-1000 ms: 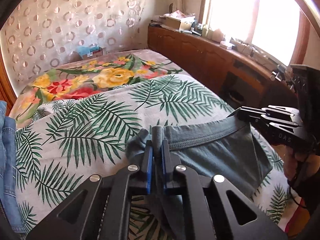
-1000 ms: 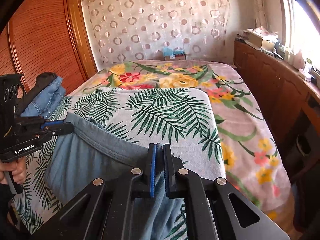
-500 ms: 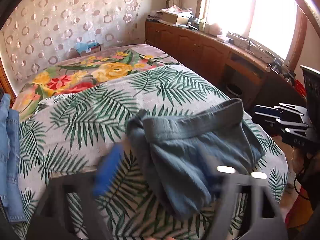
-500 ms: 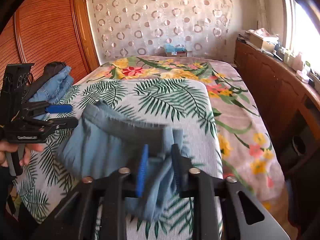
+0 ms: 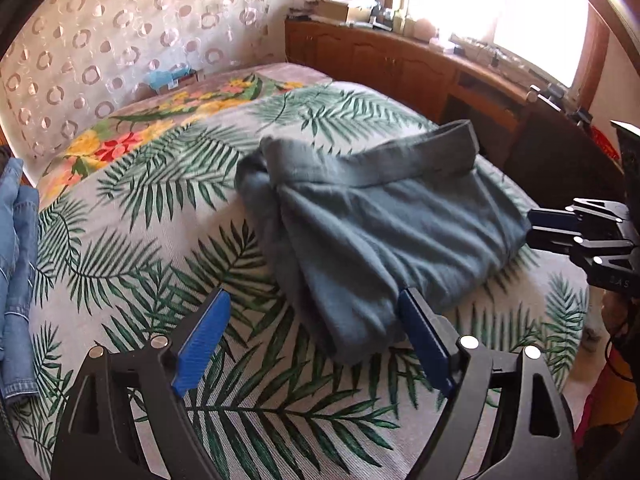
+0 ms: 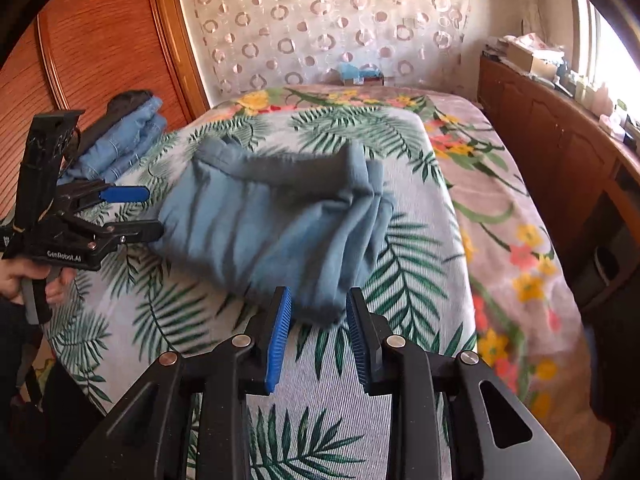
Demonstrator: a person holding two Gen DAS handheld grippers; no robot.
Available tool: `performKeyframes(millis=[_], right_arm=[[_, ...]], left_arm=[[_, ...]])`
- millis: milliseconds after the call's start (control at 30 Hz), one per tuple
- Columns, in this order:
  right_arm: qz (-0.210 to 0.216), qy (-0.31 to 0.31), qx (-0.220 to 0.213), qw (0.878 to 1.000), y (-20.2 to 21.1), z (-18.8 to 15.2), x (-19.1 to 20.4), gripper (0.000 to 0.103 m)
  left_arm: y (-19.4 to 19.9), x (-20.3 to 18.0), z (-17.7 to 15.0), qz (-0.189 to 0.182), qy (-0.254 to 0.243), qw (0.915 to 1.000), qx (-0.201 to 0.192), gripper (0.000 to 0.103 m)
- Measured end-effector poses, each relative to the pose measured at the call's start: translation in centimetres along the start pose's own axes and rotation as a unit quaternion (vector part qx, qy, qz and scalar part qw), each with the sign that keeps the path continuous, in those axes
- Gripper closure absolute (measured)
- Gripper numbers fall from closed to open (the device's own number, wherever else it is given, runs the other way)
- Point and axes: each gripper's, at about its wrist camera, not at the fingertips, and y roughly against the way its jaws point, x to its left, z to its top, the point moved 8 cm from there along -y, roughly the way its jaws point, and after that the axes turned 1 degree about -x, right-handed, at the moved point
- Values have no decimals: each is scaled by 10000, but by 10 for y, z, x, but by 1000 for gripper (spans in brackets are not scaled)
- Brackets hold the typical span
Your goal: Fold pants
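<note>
Grey-blue pants (image 5: 380,232) lie folded in a loose heap on the palm-print bed cover (image 5: 160,248), waistband on the far side. My left gripper (image 5: 313,294) stands wide open just short of their near left corner, with nothing pressed between its pads. In the right wrist view the pants (image 6: 272,220) reach down between the tips of my right gripper (image 6: 318,292), which is open and does not pinch the cloth. The left gripper (image 6: 154,213) shows at the pants' left edge, and the right gripper (image 5: 560,228) at their right edge.
A stack of folded denim jeans (image 5: 16,260) (image 6: 120,140) lies at the bed's left side. A wooden cabinet (image 5: 400,64) (image 6: 540,140) with clutter runs under the window on the right. A wooden wardrobe (image 6: 100,40) stands on the left, and a person's hand (image 6: 16,280) holds the left gripper.
Both grippers were shut on the pants' waistband. They have opened, let go and drawn back, and the pants have dropped onto the bed.
</note>
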Motion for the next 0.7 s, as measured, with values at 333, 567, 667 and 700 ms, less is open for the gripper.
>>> performKeyframes(millis=[333, 567, 667, 700], right_arm=[[15, 103, 43, 9999, 0, 2, -4, 99], [-166, 109, -202, 9996, 17, 4, -18, 101], [-294, 181, -193, 9992, 20, 2, -17, 101], [-325, 204, -169, 9991, 20, 1, -17, 101]], left_arm=[[-11, 2, -3, 96, -35, 9999, 98, 16], [-14, 6, -4, -38, 18, 10000, 77, 16], [-14, 7, -4, -80, 34, 9999, 74, 15], [-14, 7, -4, -93, 45, 9999, 69, 15]])
